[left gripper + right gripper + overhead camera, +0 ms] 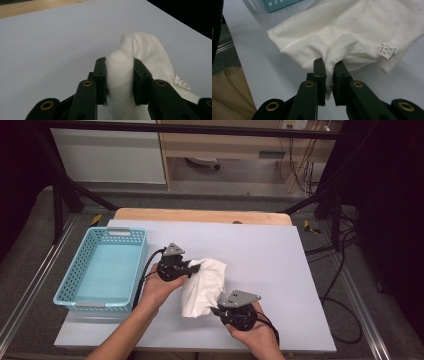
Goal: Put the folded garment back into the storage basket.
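**Gripping a white cloth from both ends above the table**

Sitting at the far left of the high view is a turquoise basket [102, 270], resting on the pale sheet [265, 250] that is covering the wooden table [200, 215]. No writing is showing on it.

Reaching in from the bottom, the person's left hand [159, 287] is angling up and to the right, holding the left gripper [195, 268] with its tips pointing right into the upper end of the white cloth [204, 287]. In the left gripper view its jaws are standing partly closed, pressing a thick fold of the cloth [120, 75] between them.

The cloth is hanging crumpled between the two grippers, near the middle of the sheet and just right of the basket. A small white care label [182, 82] is sticking out of its edge, printed with dark marks too small and blurred to read. The same label [387, 52] is showing rows of tiny care symbols in the right gripper view, also not readable.

Farther right, the right hand [250, 327] is coming in lower down, turning the right gripper [216, 310] up and left toward the cloth's lower end. Its jaws are nearly fully closed, pinching a thin gathered hem of the cloth [329, 72].
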The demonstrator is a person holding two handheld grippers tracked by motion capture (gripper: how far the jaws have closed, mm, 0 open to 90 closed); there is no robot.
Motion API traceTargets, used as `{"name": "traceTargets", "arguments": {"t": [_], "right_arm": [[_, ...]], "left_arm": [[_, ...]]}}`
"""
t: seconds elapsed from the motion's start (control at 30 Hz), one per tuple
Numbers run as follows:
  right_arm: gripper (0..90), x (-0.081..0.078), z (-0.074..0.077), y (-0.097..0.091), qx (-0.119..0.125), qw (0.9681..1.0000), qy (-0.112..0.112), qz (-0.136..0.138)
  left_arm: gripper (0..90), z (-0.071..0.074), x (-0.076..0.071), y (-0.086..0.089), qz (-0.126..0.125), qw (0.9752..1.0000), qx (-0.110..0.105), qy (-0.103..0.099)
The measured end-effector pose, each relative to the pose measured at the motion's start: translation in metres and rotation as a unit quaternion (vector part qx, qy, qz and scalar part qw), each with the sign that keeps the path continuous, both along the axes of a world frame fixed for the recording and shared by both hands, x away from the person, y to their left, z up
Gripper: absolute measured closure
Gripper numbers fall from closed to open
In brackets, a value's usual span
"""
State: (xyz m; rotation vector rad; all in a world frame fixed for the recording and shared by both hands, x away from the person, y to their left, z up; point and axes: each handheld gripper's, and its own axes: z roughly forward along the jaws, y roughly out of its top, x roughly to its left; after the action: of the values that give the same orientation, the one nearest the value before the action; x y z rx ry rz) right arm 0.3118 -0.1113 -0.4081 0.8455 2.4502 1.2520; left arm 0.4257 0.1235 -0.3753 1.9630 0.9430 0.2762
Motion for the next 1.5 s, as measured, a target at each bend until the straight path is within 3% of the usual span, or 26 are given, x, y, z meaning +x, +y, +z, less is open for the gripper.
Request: {"name": "traceTargets", "arguments": {"t": [0.2, 0.4, 0.77, 1.5], "right_arm": [[82.9, 0.004, 0.007, 0.004, 0.008, 0.9999, 0.003, 0.006], [83.0, 0.006, 0.013, 0.012, 0.001, 0.9999, 0.0, 0.016], [83.0, 0.011, 0.015, 0.022, 0.0, 0.9997, 0.002, 0.024], [83.1, 0.018, 0.027, 0.028, 0.008, 0.9995, 0.002, 0.032]], "left_arm": [[69.2, 0.008, 0.001, 0.005, 0.003, 1.0, -0.005, -0.005], [69.2, 0.012, 0.001, 0.008, 0.005, 0.9999, -0.004, -0.009], [69.6, 0.02, 0.002, 0.013, 0.004, 0.9999, 0.0, -0.016], [70.0, 0.035, 0.004, 0.022, 0.006, 0.9997, -0.003, -0.025]]}}
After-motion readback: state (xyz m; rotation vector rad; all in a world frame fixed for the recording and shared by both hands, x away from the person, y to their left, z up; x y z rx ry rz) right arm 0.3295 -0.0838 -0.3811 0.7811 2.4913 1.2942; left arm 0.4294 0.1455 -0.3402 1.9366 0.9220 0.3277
